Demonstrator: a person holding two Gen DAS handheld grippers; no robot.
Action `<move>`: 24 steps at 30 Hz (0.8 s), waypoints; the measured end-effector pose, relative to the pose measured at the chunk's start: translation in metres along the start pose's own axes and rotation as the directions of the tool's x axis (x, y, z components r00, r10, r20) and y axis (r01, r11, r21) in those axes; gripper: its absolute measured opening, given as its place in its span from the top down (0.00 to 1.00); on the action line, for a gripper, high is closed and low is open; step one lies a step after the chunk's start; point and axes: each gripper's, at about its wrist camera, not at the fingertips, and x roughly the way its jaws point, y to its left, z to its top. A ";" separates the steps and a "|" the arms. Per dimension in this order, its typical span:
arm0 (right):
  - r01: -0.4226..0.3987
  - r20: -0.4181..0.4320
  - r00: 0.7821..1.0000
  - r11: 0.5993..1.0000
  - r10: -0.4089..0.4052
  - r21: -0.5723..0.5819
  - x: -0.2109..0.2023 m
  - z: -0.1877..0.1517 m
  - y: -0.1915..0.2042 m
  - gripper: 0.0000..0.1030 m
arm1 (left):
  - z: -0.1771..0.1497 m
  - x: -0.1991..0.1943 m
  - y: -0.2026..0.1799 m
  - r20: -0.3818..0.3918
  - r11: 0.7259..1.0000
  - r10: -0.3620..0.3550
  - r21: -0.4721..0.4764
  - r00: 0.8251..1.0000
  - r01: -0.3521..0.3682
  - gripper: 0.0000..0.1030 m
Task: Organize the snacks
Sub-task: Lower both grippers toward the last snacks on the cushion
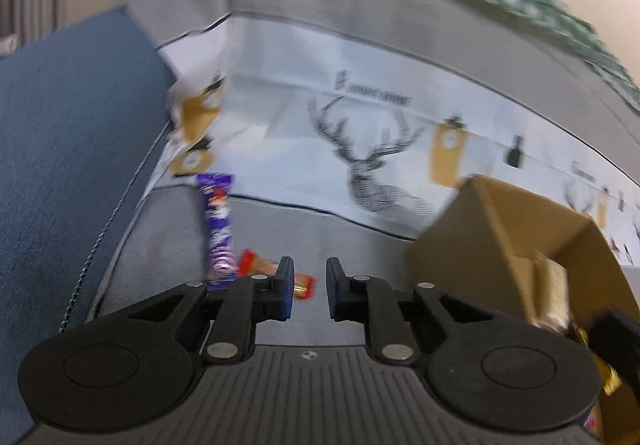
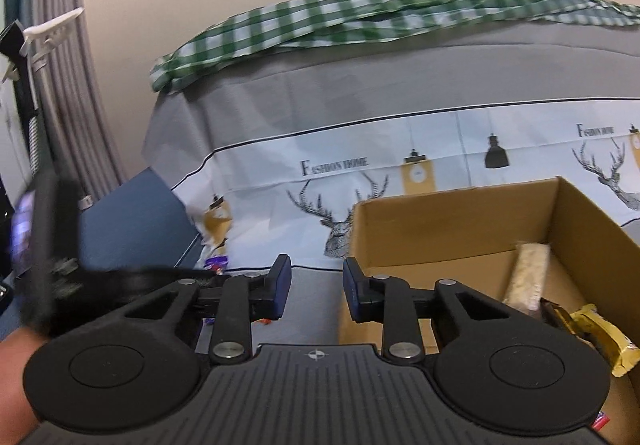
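Note:
A purple snack bar (image 1: 218, 233) lies on the grey seat cover, blurred, just left of my left gripper (image 1: 310, 269). A red and gold wrapped snack (image 1: 260, 267) lies across behind its left finger. The jaws stand a narrow gap apart with nothing between them. A brown cardboard box (image 1: 500, 225) sits to the right. In the right wrist view my right gripper (image 2: 317, 265) hovers at the near left corner of the box (image 2: 460, 213), open and empty. Inside the box lie a pale bar (image 2: 528, 277) and a gold wrapper (image 2: 600, 333). The purple snack bar (image 2: 216, 263) peeks out behind the left finger.
A white cover with a deer print (image 2: 340, 221) hangs over the sofa back, with a green checked cloth (image 2: 360, 13) on top. A blue cushion (image 1: 72, 125) lies at the left. The other gripper shows as a black blur (image 2: 52, 253) at the left, a hand (image 2: 12, 373) below it.

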 end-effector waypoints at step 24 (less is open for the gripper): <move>0.068 -0.196 0.977 0.991 -0.089 -0.112 0.203 -0.034 0.082 0.35 | 0.031 0.035 0.108 -0.088 0.914 0.002 -0.404 0.996 -0.037 0.77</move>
